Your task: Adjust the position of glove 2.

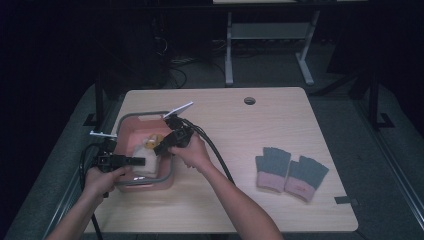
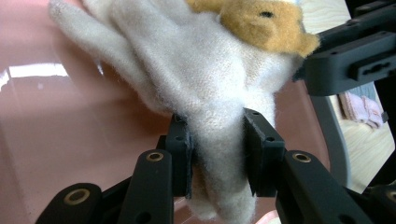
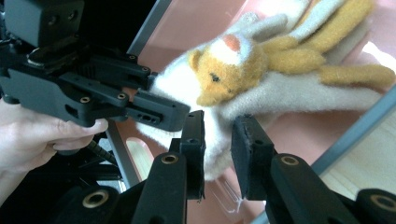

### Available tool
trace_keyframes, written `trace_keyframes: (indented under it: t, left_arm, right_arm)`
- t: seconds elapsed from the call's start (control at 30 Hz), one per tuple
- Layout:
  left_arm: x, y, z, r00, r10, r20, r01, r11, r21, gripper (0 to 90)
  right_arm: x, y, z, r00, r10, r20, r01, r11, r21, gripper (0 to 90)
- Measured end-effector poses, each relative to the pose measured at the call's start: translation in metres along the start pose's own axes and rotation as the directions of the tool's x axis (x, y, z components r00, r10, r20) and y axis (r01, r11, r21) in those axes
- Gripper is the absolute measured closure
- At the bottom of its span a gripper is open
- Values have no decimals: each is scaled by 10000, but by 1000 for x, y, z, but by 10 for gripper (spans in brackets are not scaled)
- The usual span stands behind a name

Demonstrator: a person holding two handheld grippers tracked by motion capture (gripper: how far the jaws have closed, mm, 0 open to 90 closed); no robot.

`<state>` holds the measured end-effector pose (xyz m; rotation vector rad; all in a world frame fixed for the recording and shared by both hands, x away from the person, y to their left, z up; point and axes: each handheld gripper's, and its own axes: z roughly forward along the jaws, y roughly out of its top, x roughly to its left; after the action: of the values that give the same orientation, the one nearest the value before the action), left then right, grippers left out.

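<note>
Fuzzy cream glove (image 2: 205,88) with orange bear face; left jaws clamp it, right jaws part-open.

Fuzzy cream knitted glove (image 2: 205,84) in glossy pink plastic tub (image 1: 131,126); matt pale wood-grain tabletop (image 1: 240,135).

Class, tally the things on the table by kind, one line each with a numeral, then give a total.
Pink basket: 1
Cream gloves with an orange animal face, in the basket: cannot tell whether 1 or 2, counted as 1
Grey and pink fingerless gloves: 2
Total: 4
</note>
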<state>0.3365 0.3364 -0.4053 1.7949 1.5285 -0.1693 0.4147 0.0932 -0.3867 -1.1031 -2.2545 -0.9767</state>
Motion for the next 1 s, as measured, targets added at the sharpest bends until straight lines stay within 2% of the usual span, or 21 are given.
trace_keyframes:
  t: [0.1,0.27,0.33,0.37,0.43,0.57,0.7,0.8,1.0]
  left_arm:
    - [0,0,1,9997,-153,-181,153,9999,27,661]
    - [-2,0,1,9996,-43,-295,46,9999,121,645]
    - [-3,0,1,9995,-139,-274,144,9997,193,623]
    - [-2,0,0,9995,-16,-305,23,9997,234,605]
    - [-2,1,-3,9986,22,-536,-9,9997,233,579]
    - [-3,5,-13,9962,196,-848,-194,9998,33,555]
    - [-7,8,-18,9951,240,-960,-267,9993,-261,584]
    - [-9,9,-15,9934,495,-1039,-504,9987,-57,615]
    - [-8,6,-1,9904,621,-1233,-539,9962,691,601]
  right_arm:
    - [1,-1,-2,10000,-43,-42,42,10000,-18,747]
    - [3,-1,-7,10000,-57,-76,56,9999,-101,746]
    - [2,-1,-8,9999,-35,-122,33,9998,-189,746]
    - [2,-1,-9,9999,-54,-119,52,9998,-204,746]
    - [4,-1,-11,9998,-106,-150,102,9997,-236,746]
    - [4,-2,-15,9997,-145,-181,137,9990,-417,746]
    - [3,-3,-18,9996,-166,-215,155,9984,-545,746]
    - [2,-5,-20,9995,-127,-273,111,9983,-564,746]
    - [0,-8,-24,9992,-167,-369,141,9975,-697,744]
